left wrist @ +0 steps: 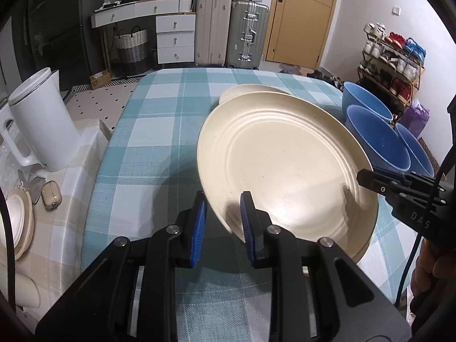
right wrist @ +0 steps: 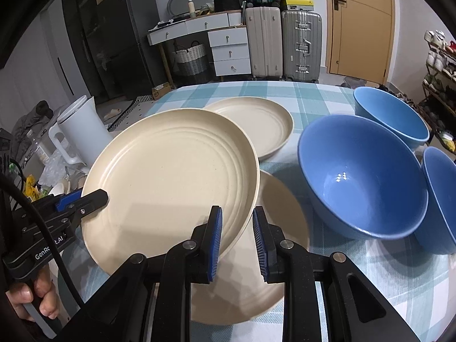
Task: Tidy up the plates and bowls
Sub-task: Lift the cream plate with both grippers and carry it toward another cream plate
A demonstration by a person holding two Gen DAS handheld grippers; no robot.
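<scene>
Cream plate tilted, both grippers' fingers clamping

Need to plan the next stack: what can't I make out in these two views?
- Lower plate, right wrist view: mostly covered by the held plate and right tongs.
- Third bowl: cut by the frame edge.
- Far plate, left wrist view: mostly hidden behind the held plate.

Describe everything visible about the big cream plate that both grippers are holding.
The cream plate is round and matte, faintly speckled, with concentric ridges stepping up to a raised rim. It looks like ceramic or wheat-straw plastic. It is empty and clean, tilted and lifted off the checked tablecloth. The left gripper clamps its near-left rim and the right gripper its near-right rim. It hangs over a second cream plate lying below; a third plate sits behind.
</scene>
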